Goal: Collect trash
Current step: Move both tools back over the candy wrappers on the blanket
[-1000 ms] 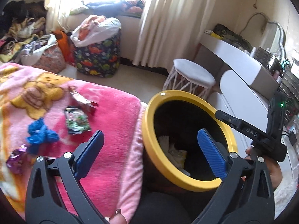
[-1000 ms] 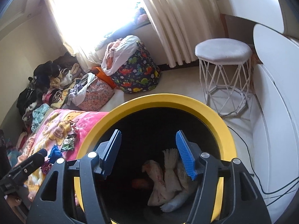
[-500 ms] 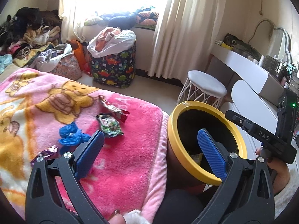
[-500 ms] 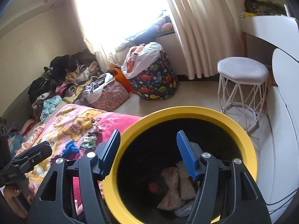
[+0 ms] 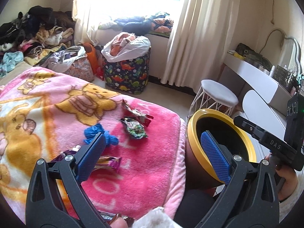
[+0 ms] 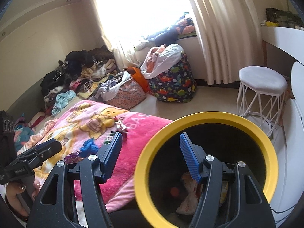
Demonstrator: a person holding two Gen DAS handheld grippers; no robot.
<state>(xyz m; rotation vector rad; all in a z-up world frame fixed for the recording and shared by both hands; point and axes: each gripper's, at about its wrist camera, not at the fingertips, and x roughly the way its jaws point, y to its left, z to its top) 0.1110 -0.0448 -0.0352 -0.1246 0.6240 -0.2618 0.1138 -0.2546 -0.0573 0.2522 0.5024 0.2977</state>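
A yellow-rimmed bin [image 5: 191, 133] [image 6: 269, 144] stands beside the bed's pink blanket [image 5: 148, 167] [image 6: 144, 129]; crumpled paper trash [image 6: 188, 191] lies inside it. On the blanket lie a blue crumpled piece [image 5: 95, 133] [image 6: 89, 145], a green snack wrapper [image 5: 135, 129], a red-edged wrapper [image 5: 136, 112] and a purple wrapper [image 5: 108, 161]. My left gripper [image 5: 153, 150] is open and empty, over the blanket's edge and the bin rim. My right gripper [image 6: 150, 150] is open and empty, straddling the bin's left rim.
A white stool [image 5: 218, 95] [image 6: 262, 81] stands beyond the bin, a white desk [image 5: 252, 74] to its right. A dinosaur-print laundry bag [image 5: 127, 72] [image 6: 172, 83] and clothes piles [image 6: 79, 77] sit by the curtained window.
Both grippers have pulled back and swung left from above the bin toward the bed. More of the blanket and its wrappers shows now. Both stay open.
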